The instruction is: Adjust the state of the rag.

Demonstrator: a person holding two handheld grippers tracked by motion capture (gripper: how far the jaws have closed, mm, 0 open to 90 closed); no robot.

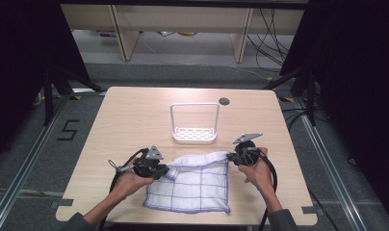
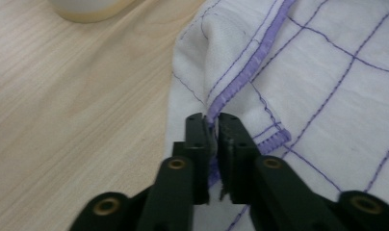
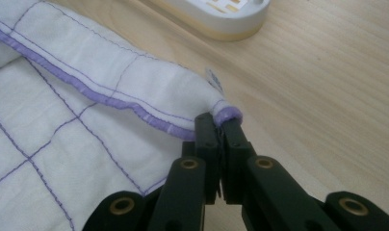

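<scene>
Wooden table (image 1: 135,125), pale grain, dark floor and cables behind.

High view: white cloth (image 1: 197,185) with purple grid lies flat near the front edge, just in front of a white rack (image 1: 194,124) with a tall wire loop. Far edge of the cloth is rumpled and slightly raised. Left gripper (image 1: 164,170) sits at the cloth's far-left corner, right gripper (image 1: 232,158) at the far-right corner. Both forearms enter from the bottom, hands wrapped round the gripper bodies, jaws pointing inward and low to the table.

Left gripper view: left gripper (image 2: 211,126) has its jaws pressed together on a fold of the cloth (image 2: 327,96), right on the purple hem. Table (image 2: 72,110) shows to one side.

Right gripper view: right gripper (image 3: 220,126) pinches the cloth (image 3: 62,144) at its very corner, purple hem bunched between the tips. Rack base (image 3: 221,17) beyond, apart from the cloth.

Judgement: grasp step looks complete, both far corners held. Next move probably calls for lifting both corners together, keeping the edge taut, then carrying it either toward the near edge to fold or up to the rack. Uneven lifting could pull a corner free.
</scene>
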